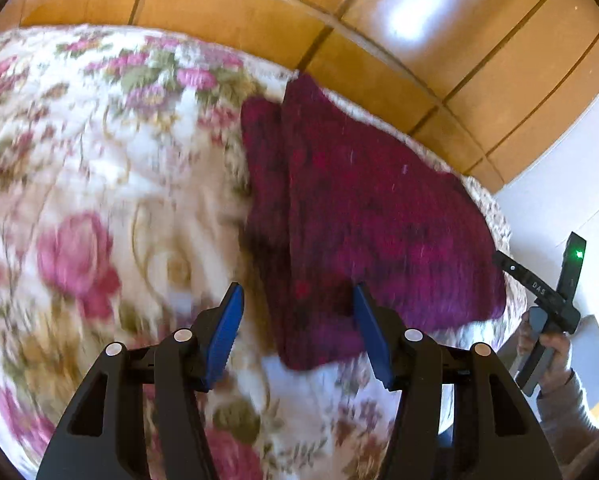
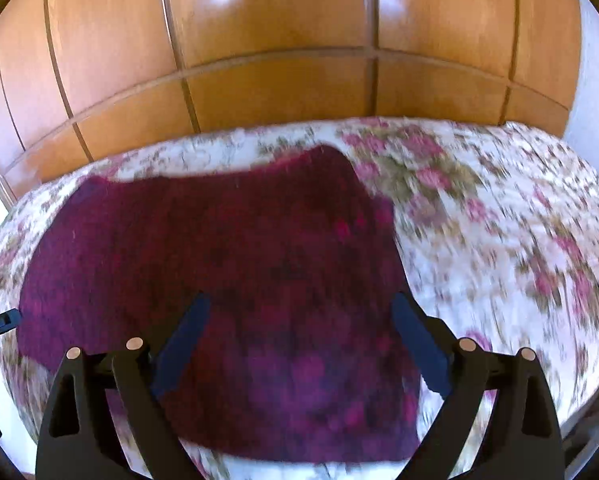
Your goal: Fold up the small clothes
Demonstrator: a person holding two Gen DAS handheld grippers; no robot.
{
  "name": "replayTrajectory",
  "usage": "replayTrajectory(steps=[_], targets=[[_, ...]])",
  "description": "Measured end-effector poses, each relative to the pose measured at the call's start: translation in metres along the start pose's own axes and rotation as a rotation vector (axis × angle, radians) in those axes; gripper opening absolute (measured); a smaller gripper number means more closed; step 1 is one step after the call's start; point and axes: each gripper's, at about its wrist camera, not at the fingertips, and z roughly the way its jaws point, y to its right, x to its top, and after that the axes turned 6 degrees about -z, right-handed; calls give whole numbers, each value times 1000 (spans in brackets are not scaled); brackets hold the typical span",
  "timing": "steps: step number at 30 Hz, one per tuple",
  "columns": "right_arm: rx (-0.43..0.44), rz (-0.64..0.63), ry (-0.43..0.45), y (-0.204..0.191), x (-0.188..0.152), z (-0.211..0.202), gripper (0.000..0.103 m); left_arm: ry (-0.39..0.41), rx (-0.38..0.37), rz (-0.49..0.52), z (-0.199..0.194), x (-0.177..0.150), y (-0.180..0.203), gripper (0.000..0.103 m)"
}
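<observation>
A dark magenta knitted garment lies folded flat on a floral blanket; it also shows in the right wrist view. My left gripper is open and empty above the garment's near left edge, with its blue pads apart. My right gripper is open and empty above the middle of the garment. The right gripper's body also shows at the right edge of the left wrist view, held in a hand.
A wooden panelled wardrobe stands behind the bed. The floral blanket spreads to the right of the garment. A white wall is at the right. Both views are blurred by motion.
</observation>
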Motion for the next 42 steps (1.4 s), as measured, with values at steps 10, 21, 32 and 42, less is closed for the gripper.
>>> replayTrajectory(steps=[10,21,32,42], targets=[[-12,175,-106,46,-63,23,95,50,200,90,4,-12,19,46],[-126,-21,31,1,-42,-37,97,131,94,291,2,-26,106,46],[34,-110,-118,-70,-71,15,97,53,261,373,59,-55,117,48],[32,-135,-70,-68,-77,10,100,144,265,348,25,-48,131,49]])
